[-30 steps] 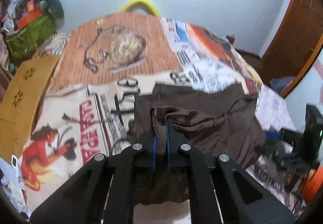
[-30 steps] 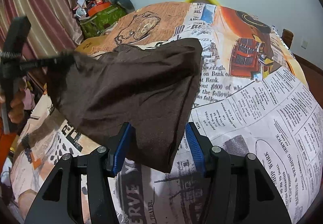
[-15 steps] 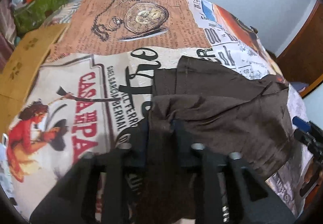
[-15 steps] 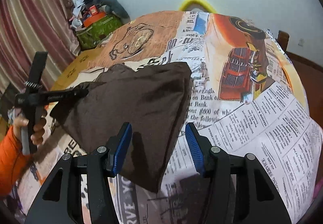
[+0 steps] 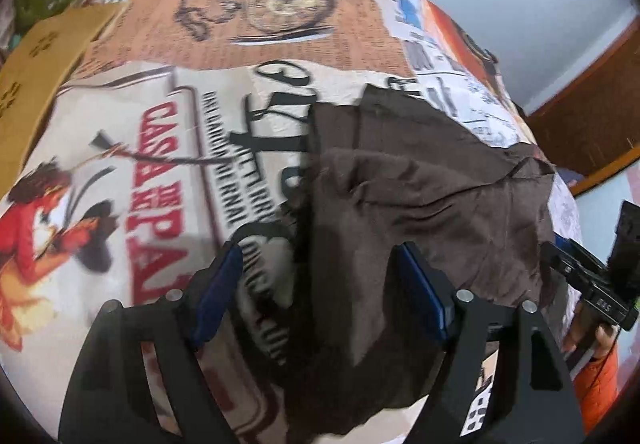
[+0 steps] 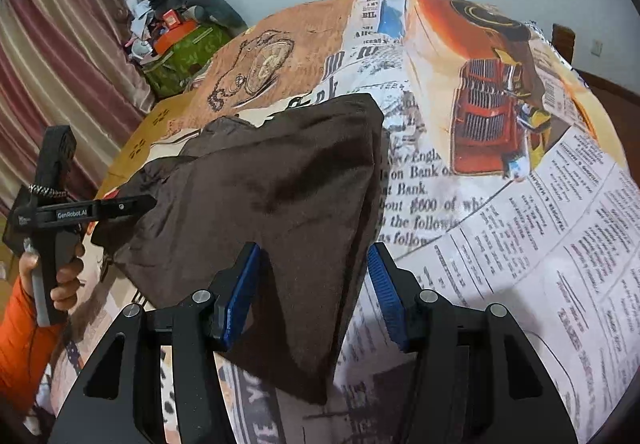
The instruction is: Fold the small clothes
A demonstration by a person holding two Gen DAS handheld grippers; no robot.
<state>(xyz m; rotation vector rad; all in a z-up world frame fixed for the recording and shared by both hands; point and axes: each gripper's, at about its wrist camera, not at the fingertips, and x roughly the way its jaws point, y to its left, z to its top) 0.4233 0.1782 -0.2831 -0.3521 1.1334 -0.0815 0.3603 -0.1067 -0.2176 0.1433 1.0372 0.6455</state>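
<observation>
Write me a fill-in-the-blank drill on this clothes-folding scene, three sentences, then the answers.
1. The garment lying on the printed cloth is ____ in colour.
2. The pads on the fingers of the right gripper are ____.
3. The sleeve on the arm holding the left gripper, whose jaws are opening with the garment between them, is ____.

Answers: brown; blue; orange

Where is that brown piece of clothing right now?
In both wrist views the brown garment lies on the printed bedspread, between the left gripper and right gripper.
</observation>
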